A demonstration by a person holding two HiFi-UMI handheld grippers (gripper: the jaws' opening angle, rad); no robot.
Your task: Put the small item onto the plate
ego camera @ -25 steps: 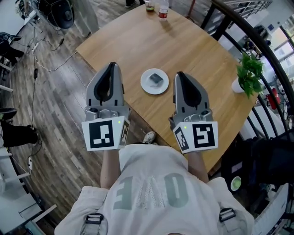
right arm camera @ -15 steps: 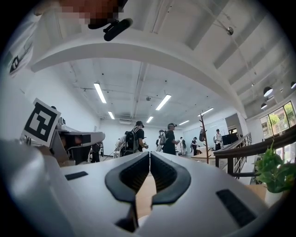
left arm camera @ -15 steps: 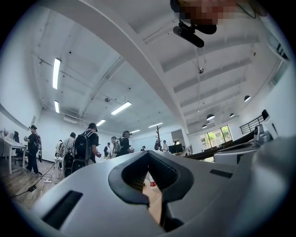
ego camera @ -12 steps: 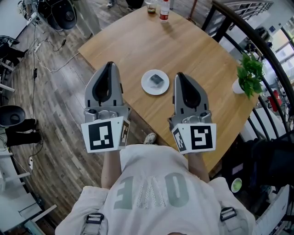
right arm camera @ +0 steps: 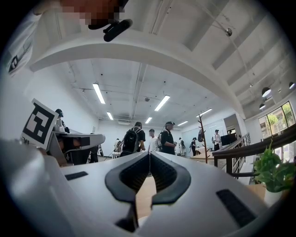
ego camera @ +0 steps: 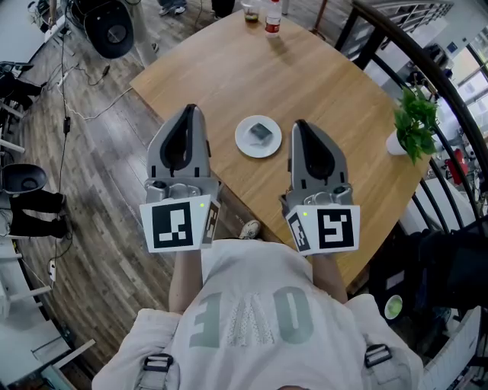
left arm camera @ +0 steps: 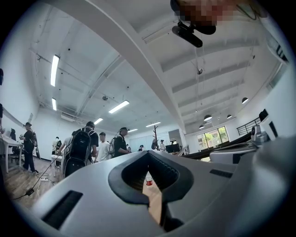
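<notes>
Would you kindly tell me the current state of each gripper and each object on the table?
left gripper: jaws shut, empty.
right gripper: jaws shut, empty.
small item: dark, lying on the plate.
plate: flat on the table, holding the small item.
bottle: upright at the table's far edge.
potted plant: upright near the table's right edge.

A potted plant (ego camera: pixel 412 122) stands at the right edge of the wooden table (ego camera: pixel 229 68), a bottle (ego camera: pixel 272 17) at the far edge.

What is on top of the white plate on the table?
One small dark grey item lies near the middle of the white plate. The plate surface beneath it is covered.
</notes>
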